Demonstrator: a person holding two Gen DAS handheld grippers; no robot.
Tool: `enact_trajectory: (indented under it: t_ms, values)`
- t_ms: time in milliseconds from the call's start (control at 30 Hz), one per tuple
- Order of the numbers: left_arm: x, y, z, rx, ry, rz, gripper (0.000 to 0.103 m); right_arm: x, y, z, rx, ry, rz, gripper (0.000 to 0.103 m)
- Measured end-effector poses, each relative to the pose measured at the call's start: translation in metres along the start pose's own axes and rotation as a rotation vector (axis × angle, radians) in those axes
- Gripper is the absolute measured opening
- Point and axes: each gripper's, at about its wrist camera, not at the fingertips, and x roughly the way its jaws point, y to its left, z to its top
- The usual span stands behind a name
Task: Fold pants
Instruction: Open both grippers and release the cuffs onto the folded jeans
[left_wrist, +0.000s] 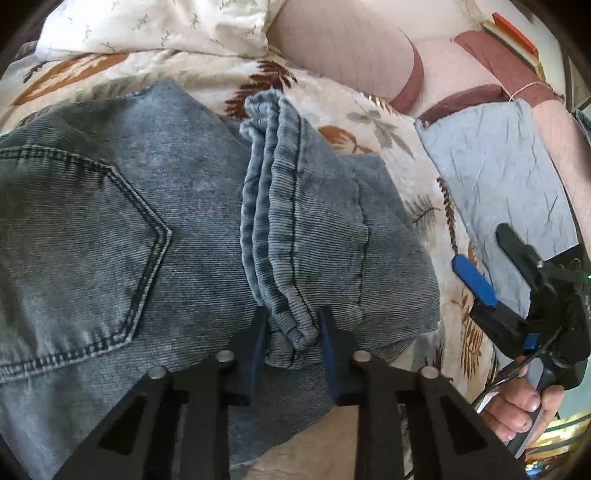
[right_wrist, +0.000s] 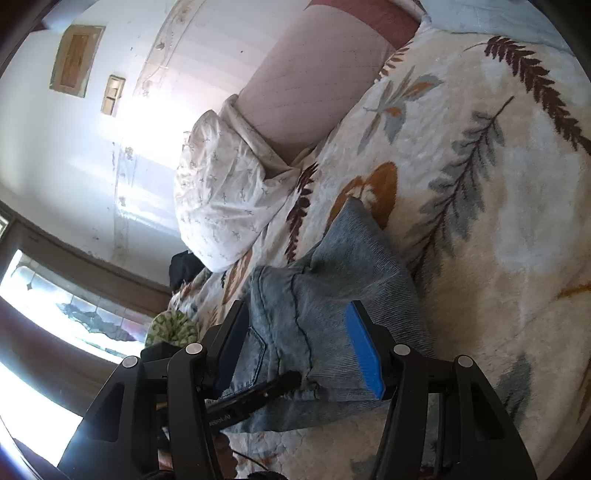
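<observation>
Grey-blue corduroy pants (left_wrist: 147, 206) lie folded on a leaf-patterned blanket (left_wrist: 402, 166). A back pocket (left_wrist: 74, 240) shows at the left. The stacked leg hems (left_wrist: 273, 206) lie across the top. My left gripper (left_wrist: 291, 332) is shut on the near end of those hems. My right gripper (left_wrist: 484, 258) is open and empty, held off the pants' right edge. In the right wrist view the pants (right_wrist: 314, 295) lie between and beyond the open right gripper (right_wrist: 299, 347), whose blue pad (right_wrist: 364, 350) is clear of the cloth.
A white pillow (left_wrist: 155, 26) and a pink headboard cushion (left_wrist: 340, 40) lie beyond the pants. A folded light-blue cloth (left_wrist: 495, 177) lies on the blanket at the right. Books (left_wrist: 513, 37) sit at the far right. A window (right_wrist: 55, 314) shows in the right wrist view.
</observation>
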Motion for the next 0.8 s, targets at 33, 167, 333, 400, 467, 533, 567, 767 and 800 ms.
enact_trajectory:
  t_ms: [33,167,333,400,467,533,567,767,800]
  values:
    - [-0.004,-0.002,-0.002,0.0,-0.013,-0.006,0.024,0.0,0.0,0.0,-0.004,0.002,-0.004,0.055]
    - [-0.023,-0.008,-0.014,-0.01,-0.019,-0.038,0.021,0.002,0.003,-0.002,-0.023,0.016,-0.013,0.055]
    - [-0.025,0.003,-0.026,-0.048,-0.003,-0.024,0.027,0.009,0.008,-0.005,-0.062,0.037,-0.029,0.055]
    - [-0.021,0.013,-0.031,-0.095,0.034,-0.019,0.03,0.016,0.01,-0.008,-0.086,0.058,-0.053,0.055]
    - [-0.028,0.015,-0.036,-0.1,0.031,-0.041,0.031,0.028,0.009,-0.014,-0.113,0.097,-0.105,0.055]
    - [-0.039,0.017,-0.041,-0.086,0.014,-0.032,0.032,0.049,0.006,-0.023,-0.145,0.199,-0.188,0.055]
    - [-0.049,0.02,-0.045,-0.084,-0.009,-0.019,0.032,0.059,0.004,-0.028,-0.165,0.252,-0.238,0.055]
    - [-0.125,0.059,-0.077,-0.083,-0.238,0.189,0.043,0.058,0.025,-0.041,-0.323,0.21,-0.313,0.059]
    - [-0.136,0.068,-0.08,-0.097,-0.275,0.227,0.045,0.056,0.028,-0.042,-0.328,0.197,-0.299,0.059]
